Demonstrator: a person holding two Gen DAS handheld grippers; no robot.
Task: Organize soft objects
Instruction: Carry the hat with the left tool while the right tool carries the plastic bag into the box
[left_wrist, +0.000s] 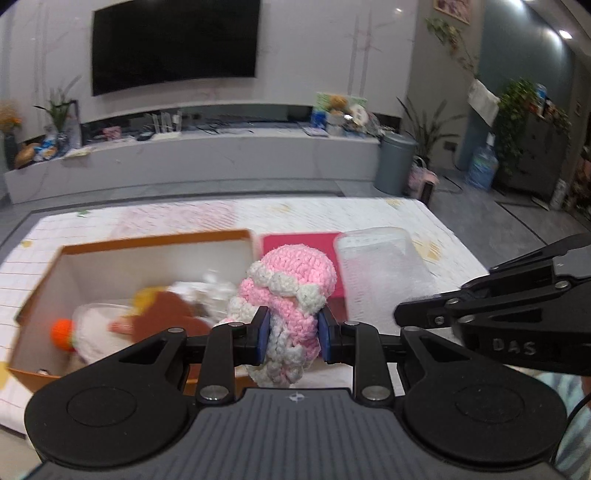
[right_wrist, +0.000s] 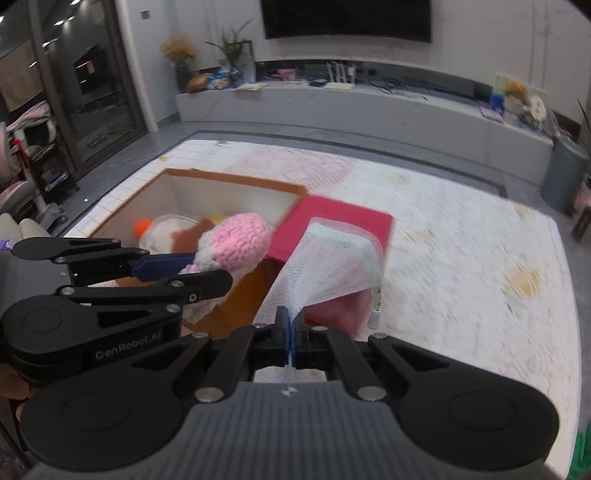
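My left gripper (left_wrist: 291, 332) is shut on a pink and white crochet toy (left_wrist: 291, 280) and holds it above the near right corner of an open orange box (left_wrist: 155, 242). The toy also shows in the right wrist view (right_wrist: 236, 240), held by the left gripper (right_wrist: 207, 271). The box (right_wrist: 236, 184) holds several soft toys, one white with an orange ball (left_wrist: 62, 332). My right gripper (right_wrist: 291, 332) is shut on a clear mesh pouch (right_wrist: 332, 258) and holds it up beside the box. The pouch also shows in the left wrist view (left_wrist: 380, 273).
A red box (right_wrist: 332, 221) stands right of the orange box, behind the pouch. All rests on a pale patterned mat (right_wrist: 461, 240). A long TV bench (left_wrist: 221, 158) and a grey bin (left_wrist: 393, 162) stand beyond the mat.
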